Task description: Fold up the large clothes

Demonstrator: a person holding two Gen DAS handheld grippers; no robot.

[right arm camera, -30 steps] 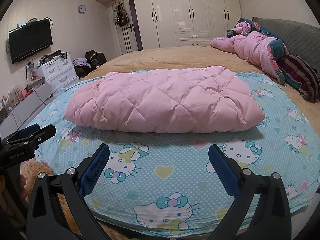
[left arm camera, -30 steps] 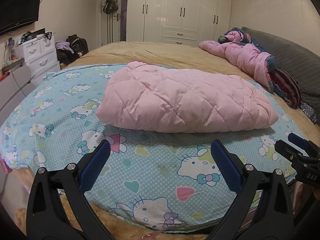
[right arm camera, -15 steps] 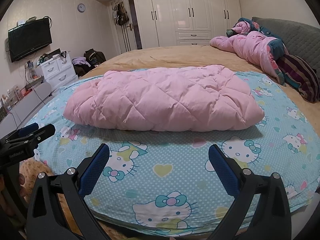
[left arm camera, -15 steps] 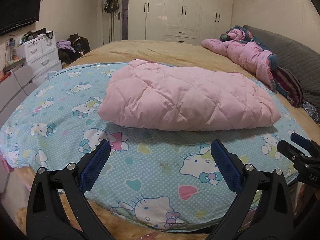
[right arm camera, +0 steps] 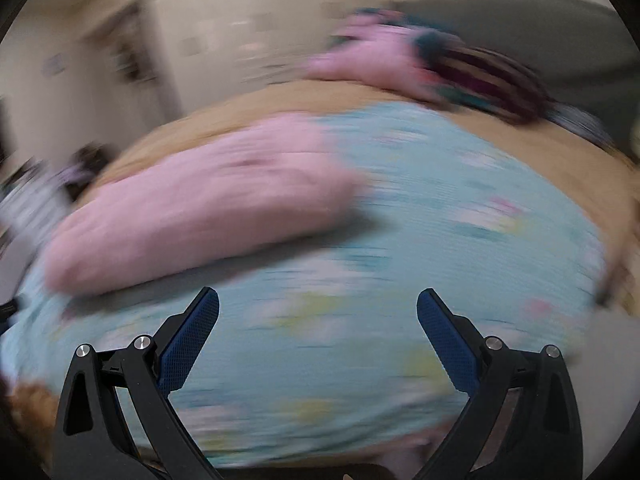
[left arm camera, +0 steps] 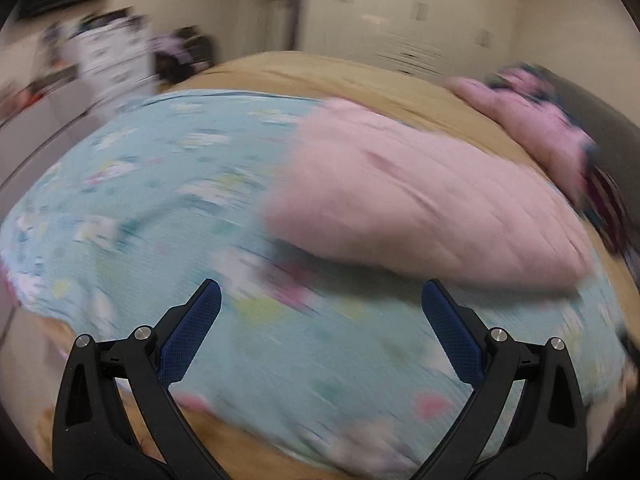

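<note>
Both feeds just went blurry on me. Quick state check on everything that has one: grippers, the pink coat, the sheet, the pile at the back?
Left gripper: open, empty, above the sheet.
Right gripper: open, empty, above the sheet.
Pink coat: folded into a bundle, lying on the sheet, untouched by either gripper.
Sheet: spread flat over the bed.
Clothes pile: heaped at the headboard, not folded.
Both views: motion-blurred, so fine detail is unreadable.

Both wrist views looked low across the light-blue cartoon-print sheet, each blurred. The left view faced right of it, the right view leftward; both shared the folded pink quilted coat.
</note>
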